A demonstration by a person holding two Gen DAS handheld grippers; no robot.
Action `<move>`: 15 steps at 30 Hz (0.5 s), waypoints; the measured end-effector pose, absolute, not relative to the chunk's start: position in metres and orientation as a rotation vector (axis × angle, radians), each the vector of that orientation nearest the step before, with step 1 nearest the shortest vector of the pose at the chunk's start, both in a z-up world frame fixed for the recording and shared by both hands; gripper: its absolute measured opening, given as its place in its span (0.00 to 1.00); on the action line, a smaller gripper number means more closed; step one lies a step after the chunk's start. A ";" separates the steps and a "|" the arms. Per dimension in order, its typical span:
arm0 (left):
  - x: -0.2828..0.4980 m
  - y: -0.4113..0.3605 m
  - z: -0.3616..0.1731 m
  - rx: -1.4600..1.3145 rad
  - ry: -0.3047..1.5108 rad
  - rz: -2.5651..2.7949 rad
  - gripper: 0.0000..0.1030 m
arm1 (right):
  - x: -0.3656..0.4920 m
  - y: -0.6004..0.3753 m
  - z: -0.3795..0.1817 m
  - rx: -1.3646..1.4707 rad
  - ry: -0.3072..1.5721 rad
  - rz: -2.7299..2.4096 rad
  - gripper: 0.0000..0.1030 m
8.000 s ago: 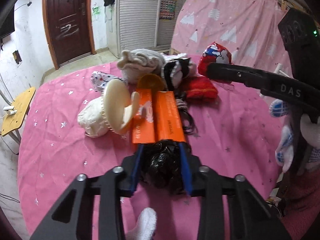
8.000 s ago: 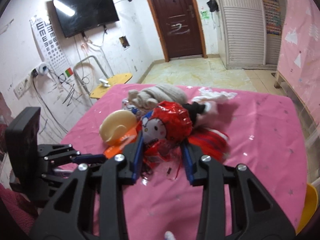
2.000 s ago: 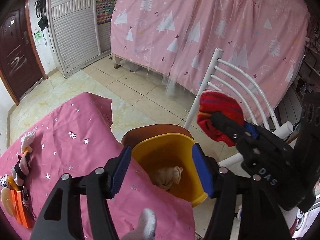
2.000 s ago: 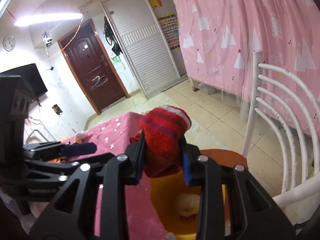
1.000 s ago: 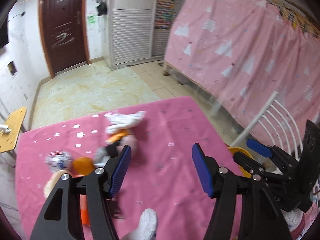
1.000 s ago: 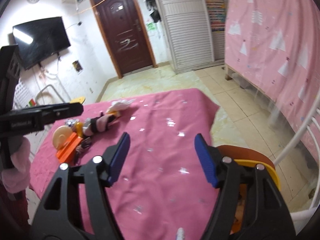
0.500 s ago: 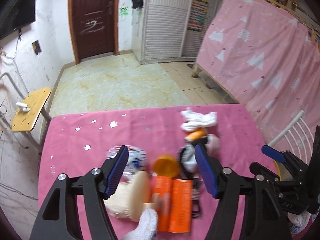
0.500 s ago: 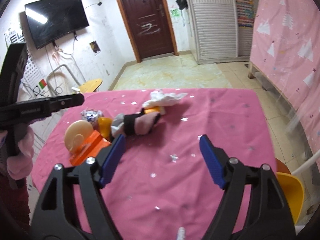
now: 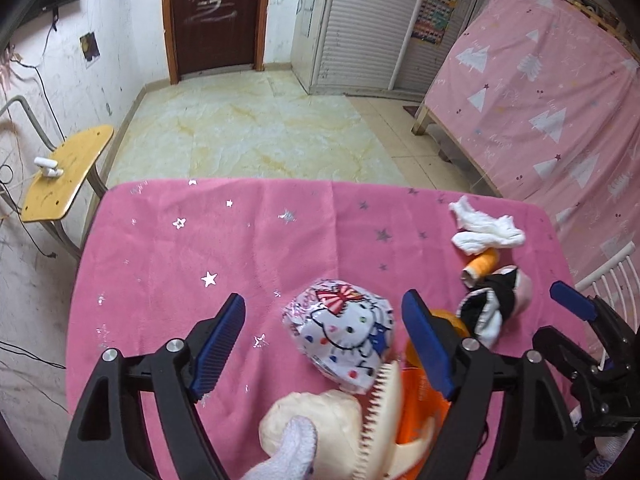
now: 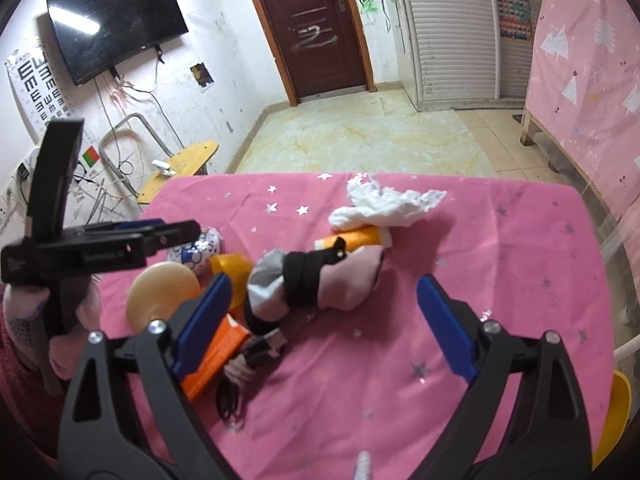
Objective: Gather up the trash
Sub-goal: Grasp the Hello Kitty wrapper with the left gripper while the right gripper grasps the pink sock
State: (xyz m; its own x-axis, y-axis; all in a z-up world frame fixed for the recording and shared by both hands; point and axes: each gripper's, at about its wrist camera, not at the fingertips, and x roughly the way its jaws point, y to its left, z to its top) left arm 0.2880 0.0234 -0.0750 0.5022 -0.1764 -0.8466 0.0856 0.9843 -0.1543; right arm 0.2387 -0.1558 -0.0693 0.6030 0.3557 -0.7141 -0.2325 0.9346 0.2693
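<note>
**Both tools empty over a surface that still holds a heap of trash**

Going left to right across the pink starred surface (image 9: 168,240): its left half is bare cloth. Near the middle lies a white cartoon-print wrapper (image 9: 340,332), with a cream round piece (image 9: 320,428) and an orange box (image 9: 416,396) touching it on the near side. Further right sit a black, white and pink sock bundle (image 9: 492,308), an orange tube (image 9: 480,264) and crumpled white tissue (image 9: 484,232) close to the far right edge.

The left tool (image 9: 320,344) hangs above the wrapper with its jaws opening; the wrapper shows between them but the pads do not touch it. The right tool (image 10: 320,320) hangs above the sock bundle (image 10: 316,284), its jaws also opening, nothing pinched. A thin black cable (image 10: 230,396) lies by the orange box in that view.

Judging by what remains, the task is far from done: at least six pieces are left on the surface, and a yellow bin (image 10: 612,420) shows only as a sliver off the right edge, its contents hidden.

For room, the left and far parts of the surface are open. The trash is packed tight, so a pick may drag neighbours. The two tools work close together, and the tissue lies near the edge.
</note>
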 end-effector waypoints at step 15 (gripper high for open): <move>0.289 0.015 -0.097 -0.099 1.051 -0.212 0.26 | 0.264 -0.128 -0.102 0.148 0.941 0.359 0.72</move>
